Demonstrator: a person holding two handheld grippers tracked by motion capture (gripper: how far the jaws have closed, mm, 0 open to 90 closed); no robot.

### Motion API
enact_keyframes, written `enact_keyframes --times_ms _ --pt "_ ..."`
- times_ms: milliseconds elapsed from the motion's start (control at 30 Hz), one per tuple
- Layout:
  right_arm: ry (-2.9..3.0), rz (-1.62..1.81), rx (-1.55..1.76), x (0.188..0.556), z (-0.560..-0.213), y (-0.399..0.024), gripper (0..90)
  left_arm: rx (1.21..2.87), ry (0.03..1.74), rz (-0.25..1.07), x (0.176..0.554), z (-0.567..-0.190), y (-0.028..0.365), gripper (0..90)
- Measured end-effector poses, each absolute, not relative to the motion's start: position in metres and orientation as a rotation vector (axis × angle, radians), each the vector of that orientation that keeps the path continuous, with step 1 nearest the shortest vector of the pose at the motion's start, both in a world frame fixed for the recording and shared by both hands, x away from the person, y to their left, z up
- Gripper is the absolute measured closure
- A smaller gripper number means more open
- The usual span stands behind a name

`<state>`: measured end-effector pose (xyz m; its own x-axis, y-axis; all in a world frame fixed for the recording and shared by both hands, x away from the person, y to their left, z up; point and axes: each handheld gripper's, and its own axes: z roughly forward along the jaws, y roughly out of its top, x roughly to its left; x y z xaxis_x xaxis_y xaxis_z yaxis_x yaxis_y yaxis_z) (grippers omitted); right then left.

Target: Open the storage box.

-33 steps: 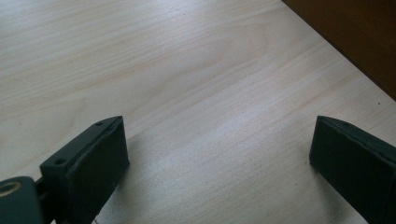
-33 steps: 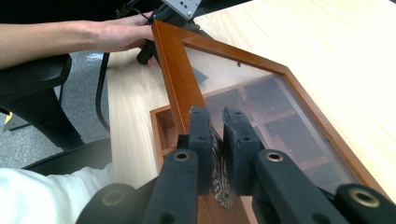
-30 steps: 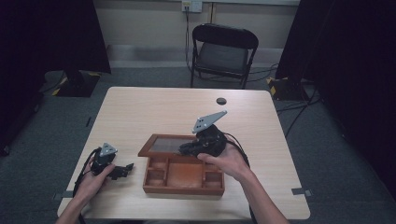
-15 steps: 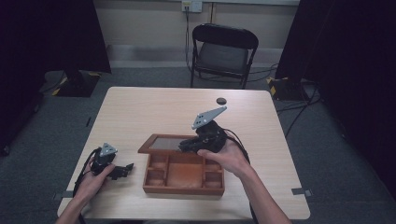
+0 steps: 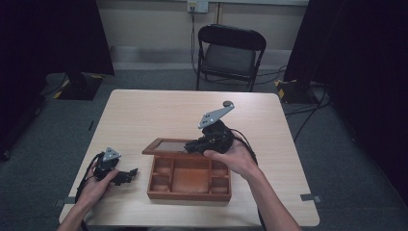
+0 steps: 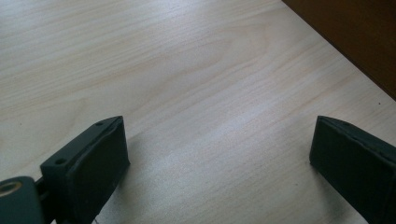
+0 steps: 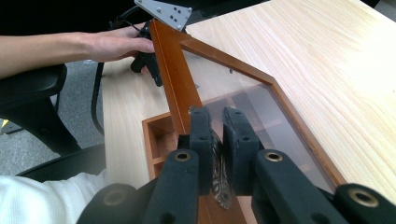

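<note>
**Box lid going back, right gripper on the latch**

High view: The wooden box (image 5: 188, 177) is sitting near the front edge of the desk (image 5: 159, 113), its compartments looking bare. Its glass lid (image 5: 167, 146) is lying tipped back toward the far side, lower than a second ago, when it was standing more raised; the right gripper (image 5: 195, 144) has drifted left and down with it. The right hand (image 5: 235, 159) is gripping from behind the box. The left gripper (image 5: 126, 174) is resting on the desk just left of the box, apart from it, and has not moved. A chair (image 5: 230, 53) is standing beyond the desk.

Left gripper view: The fingers (image 6: 91, 158) are spread wide and released, with bare desk between them. A brown wall of the box is crossing the upper right corner.

Right gripper view: The fingers (image 7: 203, 140) are clenched on a small metal latch (image 7: 220, 184) at the lid's front edge. The lid frame is angling away, with compartments showing through the glass. The left hand (image 7: 116, 44) is visible at the far end.

Judgement: the lid seems nearly fully open. The contents should soon be reachable, and the idle left gripper looks free to work next.
</note>
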<state>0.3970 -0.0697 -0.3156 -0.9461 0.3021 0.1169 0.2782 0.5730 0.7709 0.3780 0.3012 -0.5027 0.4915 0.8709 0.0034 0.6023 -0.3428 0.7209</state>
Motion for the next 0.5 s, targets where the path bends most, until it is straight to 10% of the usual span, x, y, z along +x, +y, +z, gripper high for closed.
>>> enact_keyframes --times_ms 500 --pt "2.766 1.338 0.504 0.4038 -0.309 -0.0692 83.1 2.072 1.207 0.519 0.378 -0.5027 0.3012 3.6"
